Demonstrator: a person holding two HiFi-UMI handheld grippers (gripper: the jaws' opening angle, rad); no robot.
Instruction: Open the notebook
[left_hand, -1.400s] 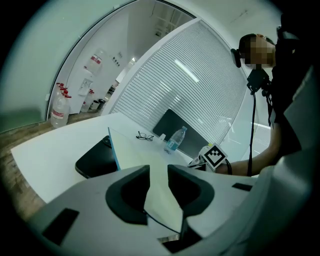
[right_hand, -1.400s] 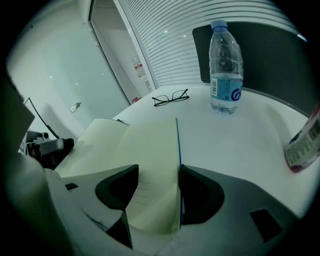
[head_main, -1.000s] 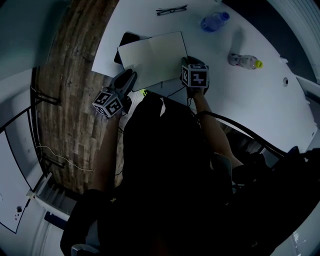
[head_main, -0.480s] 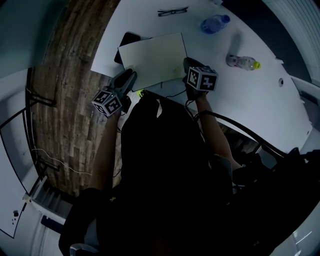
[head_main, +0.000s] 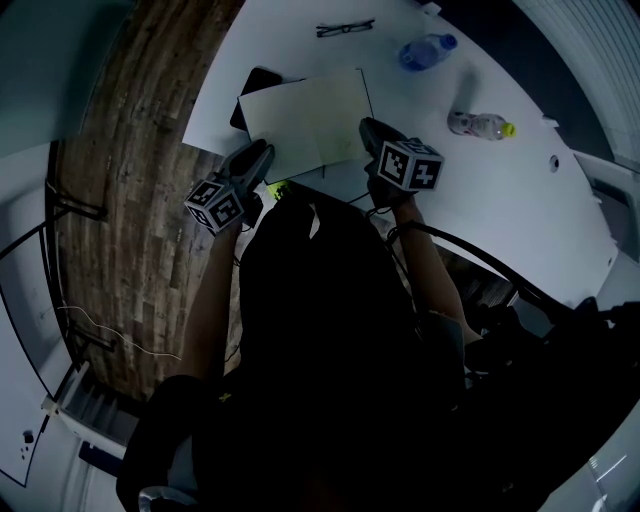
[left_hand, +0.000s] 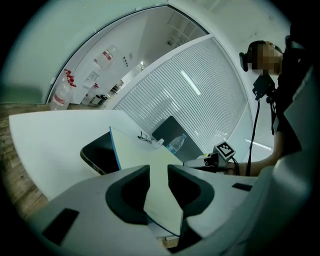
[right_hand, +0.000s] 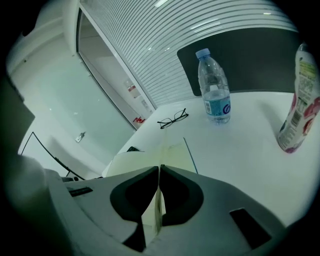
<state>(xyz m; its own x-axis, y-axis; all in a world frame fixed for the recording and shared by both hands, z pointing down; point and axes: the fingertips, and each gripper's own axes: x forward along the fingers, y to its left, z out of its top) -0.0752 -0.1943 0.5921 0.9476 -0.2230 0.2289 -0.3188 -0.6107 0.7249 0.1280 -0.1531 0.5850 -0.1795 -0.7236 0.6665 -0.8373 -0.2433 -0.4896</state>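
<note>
**A:** Where's the notebook?

**B:** The notebook (head_main: 305, 118) lies cream face up on the white table (head_main: 500, 200), in the upper middle of the head view. A dark phone (head_main: 248, 95) shows just past its upper left corner.

**A:** And who has hold of it?

**B:** The right gripper (right_hand: 158, 175) is pinched tight on one thin cream sheet at the edge nearest the person; cover or page, I can't say. The left gripper (left_hand: 158, 172) sits at the lower left corner with its jaws a little apart. The corner lies in the gap, and I see no pinch there.

**A:** What's changed?

**B:** Over the last second the right gripper's marker cube has slid off the notebook's lower right edge toward the lower right and tipped. I read that as the lift starting. The sheet looks barely raised, so the opening has only begun and the sheet has yet to be carried over. The glasses (head_main: 345, 28) and the bottle (head_main: 428, 50) sit well apart at the top, out of the way.
</note>
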